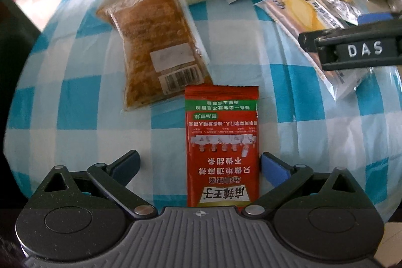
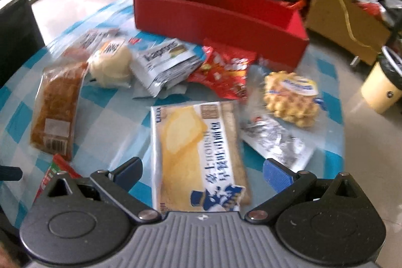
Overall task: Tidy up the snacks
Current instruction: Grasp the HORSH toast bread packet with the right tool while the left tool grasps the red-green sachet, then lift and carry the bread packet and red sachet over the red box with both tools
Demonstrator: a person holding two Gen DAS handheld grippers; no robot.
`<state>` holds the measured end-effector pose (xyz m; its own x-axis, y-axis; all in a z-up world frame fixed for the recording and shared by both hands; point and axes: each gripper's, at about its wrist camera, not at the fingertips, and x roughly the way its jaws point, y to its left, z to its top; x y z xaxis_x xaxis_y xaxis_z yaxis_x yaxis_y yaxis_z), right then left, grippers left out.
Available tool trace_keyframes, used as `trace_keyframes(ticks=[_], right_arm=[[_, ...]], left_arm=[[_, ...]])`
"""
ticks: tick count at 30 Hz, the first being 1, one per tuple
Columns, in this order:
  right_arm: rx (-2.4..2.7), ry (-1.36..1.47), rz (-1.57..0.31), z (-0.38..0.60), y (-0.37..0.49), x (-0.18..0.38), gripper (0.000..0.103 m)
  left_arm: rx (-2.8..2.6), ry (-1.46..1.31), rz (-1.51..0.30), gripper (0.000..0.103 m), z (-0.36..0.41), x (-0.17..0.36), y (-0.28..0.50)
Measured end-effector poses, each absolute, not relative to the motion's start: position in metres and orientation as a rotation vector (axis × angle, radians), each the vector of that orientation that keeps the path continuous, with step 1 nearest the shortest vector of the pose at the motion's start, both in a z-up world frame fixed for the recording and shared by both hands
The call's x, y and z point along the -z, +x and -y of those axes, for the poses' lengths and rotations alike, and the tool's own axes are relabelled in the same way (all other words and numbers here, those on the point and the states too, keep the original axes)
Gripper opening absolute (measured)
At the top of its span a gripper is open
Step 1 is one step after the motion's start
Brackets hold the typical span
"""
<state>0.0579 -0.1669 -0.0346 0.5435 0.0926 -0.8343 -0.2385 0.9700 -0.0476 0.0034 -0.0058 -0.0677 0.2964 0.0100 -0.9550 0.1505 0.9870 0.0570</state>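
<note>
The left gripper point(image 1: 199, 163) stands wide open around a red snack packet point(image 1: 222, 142), whose right edge touches one finger. The right gripper point(image 2: 202, 172) gapes wide over a yellow cracker packet point(image 2: 196, 152); beyond lie more snacks and the red box point(image 2: 216, 14).

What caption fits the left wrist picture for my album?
Open left gripper straddles a red snack packet on the blue checked tablecloth, more snacks beyond.

Red sachet point(image 1: 222, 147): flat on the checked cloth, lower centre of the left wrist view, print inverted. Brown vacuum pack point(image 1: 155, 47): flat, upper left of it. Yellow cracker packet point(image 2: 198, 155): lower centre, right wrist view. Red box point(image 2: 218, 16): open-topped, top centre.
</note>
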Motion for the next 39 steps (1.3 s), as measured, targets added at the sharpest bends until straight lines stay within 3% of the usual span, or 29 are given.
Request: trace_keyframes(ticks=[6,10,17,20,22,23,25,28,39], right_arm=[[-0.235,-0.207,-1.029,0.156,0.064,0.057,0.100],[-0.231,-0.075,-1.104,0.170,0.073,0.062,0.101],[-0.248,-0.102,-1.083,0.167,0.067,0.067,0.101],[-0.238,-0.091,-1.073,0.168,0.061,0.063,0.091],[-0.246,-0.103,-1.057,0.168,0.056,0.058,0.078],[-0.251,-0.104,-1.055,0.169,0.055,0.057,0.077],[-0.257,-0.093,-1.048,0.172,0.052,0.055,0.074],[-0.265,-0.071,-1.047,0.176,0.050,0.052,0.072],[-0.264,0.003,-1.031,0.182,0.050,0.046,0.070]], left_arm=[[0.093,0.130,-1.270,0.103,-0.001,0.071,0.006],[0.093,0.132,-1.263,0.103,-0.001,0.072,0.003],[0.097,0.134,-1.269,0.103,0.002,0.069,0.000],[0.096,0.134,-1.270,0.103,0.002,0.069,0.002],[0.100,0.136,-1.273,0.103,0.002,0.069,0.004],[0.100,0.137,-1.272,0.103,0.003,0.068,0.004],[0.101,0.141,-1.267,0.096,0.005,0.064,0.003],[0.137,0.159,-1.235,0.069,0.015,0.054,0.001],[0.147,0.054,-1.217,0.058,-0.004,0.048,0.005]])
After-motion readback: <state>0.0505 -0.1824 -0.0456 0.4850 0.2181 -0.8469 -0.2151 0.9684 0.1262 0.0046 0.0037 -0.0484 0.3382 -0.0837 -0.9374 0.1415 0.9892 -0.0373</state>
